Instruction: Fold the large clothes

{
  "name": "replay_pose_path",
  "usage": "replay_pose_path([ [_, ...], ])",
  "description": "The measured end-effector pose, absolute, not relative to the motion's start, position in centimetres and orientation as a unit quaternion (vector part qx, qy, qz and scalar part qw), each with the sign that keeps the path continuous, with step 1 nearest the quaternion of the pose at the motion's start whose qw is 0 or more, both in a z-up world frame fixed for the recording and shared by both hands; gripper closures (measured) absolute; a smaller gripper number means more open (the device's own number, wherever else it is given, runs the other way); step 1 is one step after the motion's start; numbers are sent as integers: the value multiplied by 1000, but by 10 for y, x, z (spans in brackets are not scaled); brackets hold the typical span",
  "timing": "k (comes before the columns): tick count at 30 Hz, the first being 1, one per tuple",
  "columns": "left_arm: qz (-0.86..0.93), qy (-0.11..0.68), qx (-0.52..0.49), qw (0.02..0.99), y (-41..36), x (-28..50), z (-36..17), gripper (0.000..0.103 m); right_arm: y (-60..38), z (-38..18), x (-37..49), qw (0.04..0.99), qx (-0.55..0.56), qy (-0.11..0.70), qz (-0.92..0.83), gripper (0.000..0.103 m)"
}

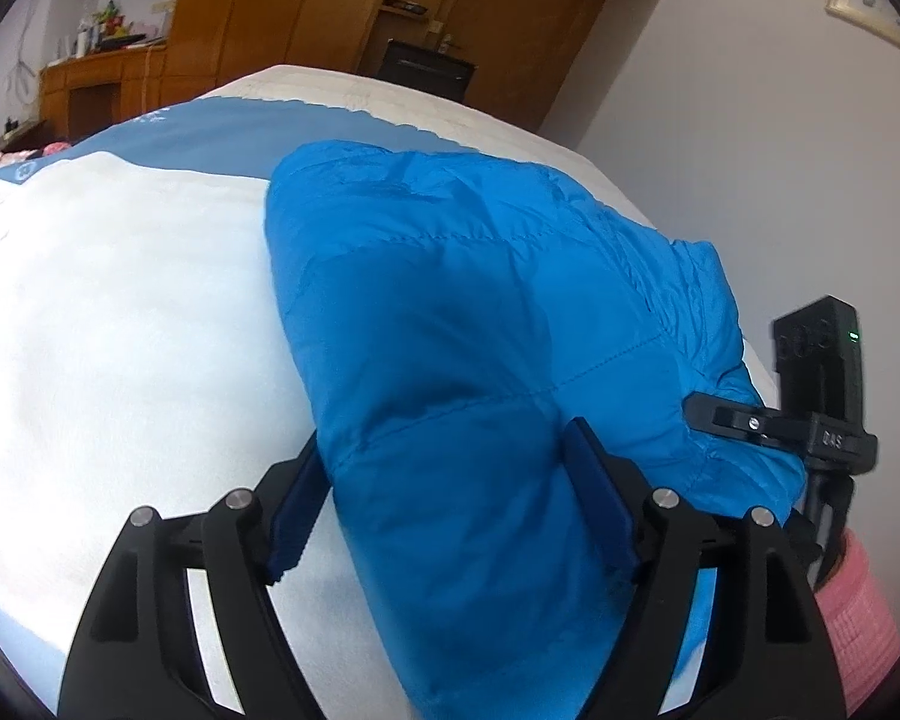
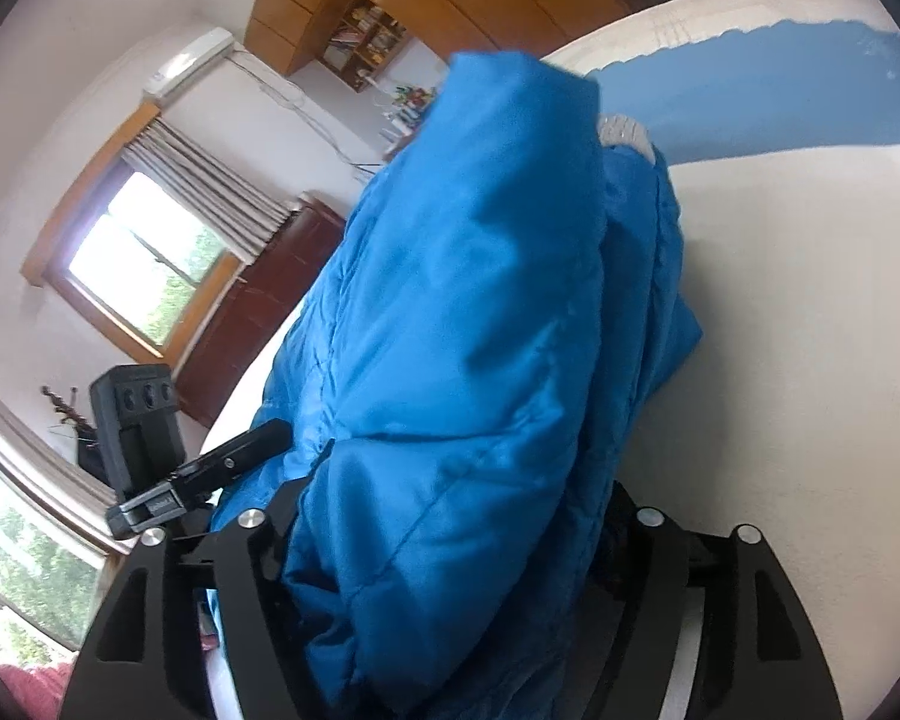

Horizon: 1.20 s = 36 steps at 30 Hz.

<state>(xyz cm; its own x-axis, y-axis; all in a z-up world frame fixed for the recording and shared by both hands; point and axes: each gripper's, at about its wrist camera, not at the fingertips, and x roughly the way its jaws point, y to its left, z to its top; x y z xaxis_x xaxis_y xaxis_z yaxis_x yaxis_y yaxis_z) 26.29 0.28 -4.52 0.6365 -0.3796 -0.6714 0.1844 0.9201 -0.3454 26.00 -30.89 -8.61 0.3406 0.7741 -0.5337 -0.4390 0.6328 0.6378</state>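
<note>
A bright blue quilted puffer jacket (image 1: 480, 312) lies in a folded bundle on the bed's white and blue cover (image 1: 120, 312). My left gripper (image 1: 444, 480) is shut on a thick fold of the jacket at its near edge. Its blue pads (image 1: 594, 480) press the fabric from both sides. In the right wrist view the jacket (image 2: 468, 312) fills the middle and hangs up between the fingers. My right gripper (image 2: 450, 516) is shut on the jacket's bulk. The right gripper's body (image 1: 822, 420) shows at the jacket's right end, and the left gripper's body (image 2: 150, 456) shows at left.
Wooden wardrobes (image 1: 342, 6) and a low cabinet (image 1: 96, 90) stand beyond the bed. A white wall (image 1: 750, 90) is on the right. A window with curtains (image 2: 144, 252) and a dark wooden cabinet (image 2: 258, 312) are on the other side. A pink sleeve (image 1: 864, 612) shows at bottom right.
</note>
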Motion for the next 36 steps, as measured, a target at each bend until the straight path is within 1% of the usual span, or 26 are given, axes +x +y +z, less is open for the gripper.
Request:
replay_pose_path([
  [2,-139,392,-109,903,2,258,-37,22,-313,-74,249,813,173,431,352,26],
  [3,-132,388,-103,906,1,254,-33,17,-316,-70,244,819,168,429,342,26],
  [4,-122,382,-94,911,0,245,-25,15,-319,-64,236,828,160,427,327,24],
  [5,-118,379,-91,913,-1,240,-22,13,-321,-61,230,833,155,426,318,24],
  [9,-81,382,-79,917,-4,208,-8,13,-322,-36,190,859,116,412,283,23],
  [17,-24,368,-44,928,-16,151,12,9,-294,-8,117,887,42,396,232,11],
  [23,-11,356,-38,934,-24,118,25,6,-279,-1,77,892,35,394,220,9],
  [25,-3,355,-27,934,-28,109,27,5,-283,5,73,895,35,391,211,4],
  [32,-6,347,-18,938,-31,81,33,5,-285,19,38,912,20,366,182,4],
  [36,-7,340,-19,940,-31,69,38,5,-284,20,28,912,21,367,180,4],
])
